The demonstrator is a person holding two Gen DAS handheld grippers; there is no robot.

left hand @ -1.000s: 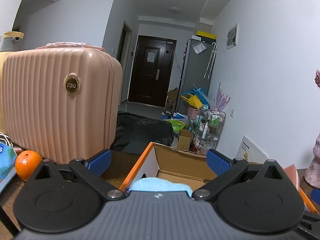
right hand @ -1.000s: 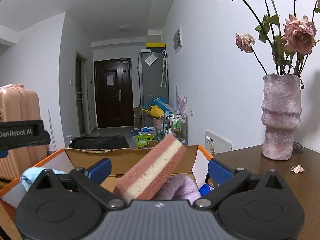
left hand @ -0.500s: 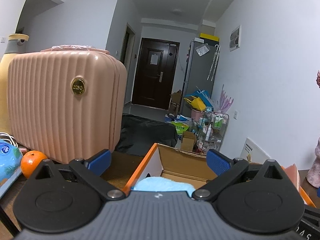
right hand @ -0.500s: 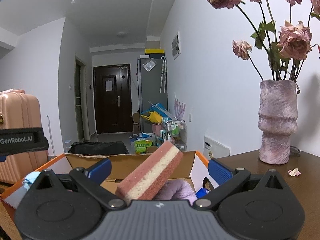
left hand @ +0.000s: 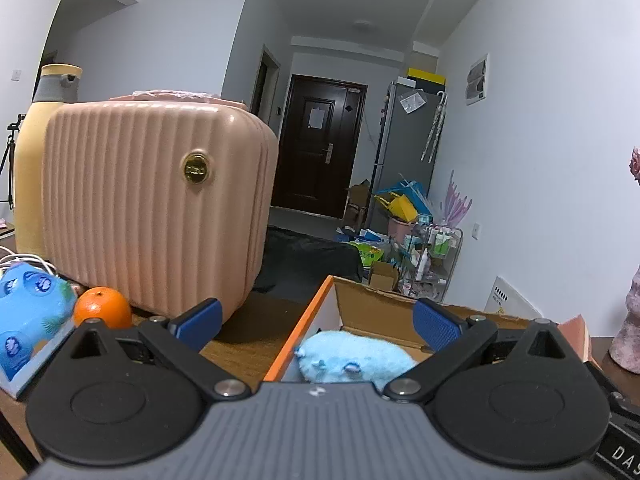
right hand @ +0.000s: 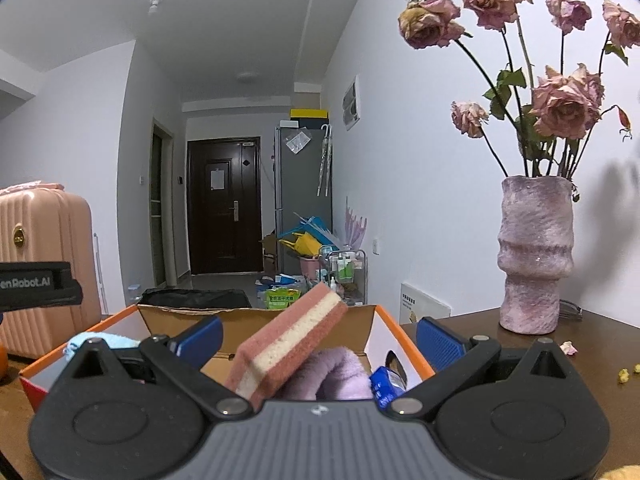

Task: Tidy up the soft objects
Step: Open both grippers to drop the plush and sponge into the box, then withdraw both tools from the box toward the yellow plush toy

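The soft objects are gathered in an orange-edged cardboard box (right hand: 376,316) on a wooden table (right hand: 592,344): a pale blue plush (left hand: 352,360) is seen at the box's left end, a lilac towel (right hand: 332,376) toward its right end, and a pink-and-cream sponge (right hand: 288,340) is propped tilted above the towel. The left gripper (left hand: 316,316) and the right gripper (right hand: 318,338) are both held with jaws spread wide and nothing grasped. A pink suitcase (left hand: 152,208) and an orange (left hand: 102,312) are found near the table's left edge, a vase (right hand: 534,256) near its right edge.

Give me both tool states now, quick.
Left tool: open, empty, above the blue plush in the box.
Right tool: open; the sponge leans between its fingers, ungripped.
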